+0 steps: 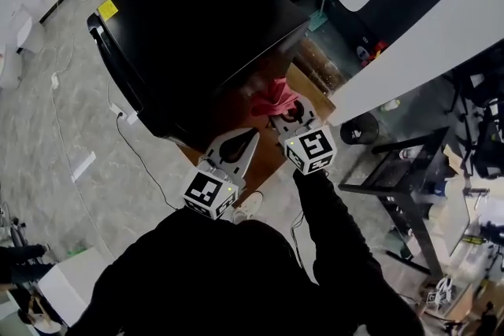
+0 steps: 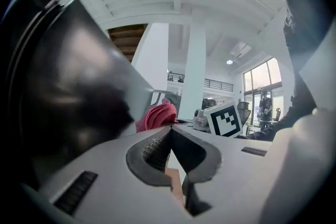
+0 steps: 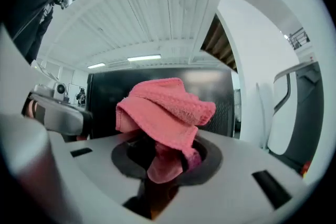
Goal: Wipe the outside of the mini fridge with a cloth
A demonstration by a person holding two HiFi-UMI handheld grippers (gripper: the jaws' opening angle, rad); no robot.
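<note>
Grey marbled floor surrounds the glossy black mini fridge. My right gripper pinches the bunched pink cloth beside it, and my left gripper is closed and empty. The pinch seems shallow, so rubbing could drag the cloth free.

No legible text found. Yellow sticker on the mini fridge top: print too small to read. Left marker cube and right marker cube carry black-and-white square patterns only, no characters.

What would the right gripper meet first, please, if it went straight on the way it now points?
Probably the mini fridge, whose black panel lies straight ahead; the pink cloth held in the right gripper would touch it first, though depth is unclear.
</note>
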